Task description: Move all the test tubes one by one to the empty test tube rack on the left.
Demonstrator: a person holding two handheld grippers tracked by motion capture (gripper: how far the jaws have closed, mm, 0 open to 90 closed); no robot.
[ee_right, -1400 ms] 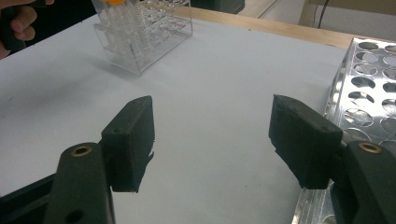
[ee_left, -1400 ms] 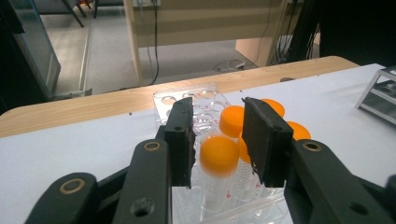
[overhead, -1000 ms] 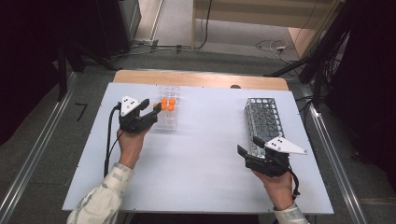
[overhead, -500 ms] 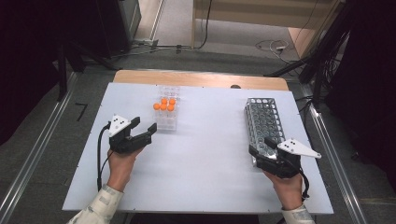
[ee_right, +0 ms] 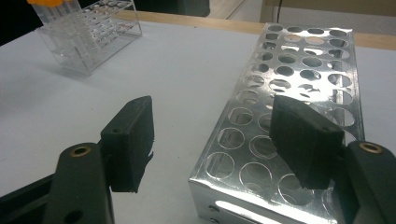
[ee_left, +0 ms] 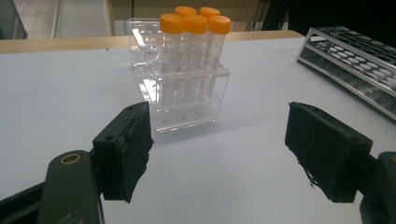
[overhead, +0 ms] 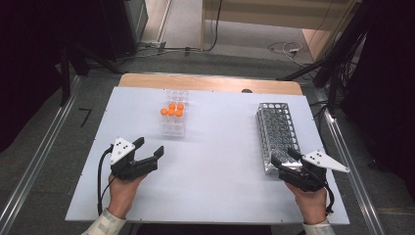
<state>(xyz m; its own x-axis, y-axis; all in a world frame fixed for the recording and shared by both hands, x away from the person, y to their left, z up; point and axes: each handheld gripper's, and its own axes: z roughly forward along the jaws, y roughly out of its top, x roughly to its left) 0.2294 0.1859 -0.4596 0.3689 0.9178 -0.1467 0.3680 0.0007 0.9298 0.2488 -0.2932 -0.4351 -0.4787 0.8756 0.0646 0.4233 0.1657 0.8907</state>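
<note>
Left gripper [overhead: 149, 151]: back near the front-left of the pale blue desk [overhead: 220, 147], well away from the tubes it hovered over a second ago. Its jaws have just been opening, and the fingers [ee_left: 123, 149] stand wide apart with nothing between them.

Clear plastic tube rack [overhead: 174, 117]: at the back-left of the desk, carrying five clear tubes with orange screw caps [ee_left: 196, 23], all upright and clustered at one end.

What changed: the left hand has come off the rack empty, with the same orange caps seated as before. That reads as a tube set down and let go, or a pass finished.

Right gripper [overhead: 285, 157]: at the near end of the shiny metal rack with round holes [overhead: 276, 132], drawn a little nearer the desk's front edge than before. Fingers [ee_right: 303, 140] apart, empty, one hanging over the rack's corner holes.

Metal rack: no tubes seen in it, every visible hole bare.

Task reading: both hands are free, so the next pick looks ready to start.
</note>
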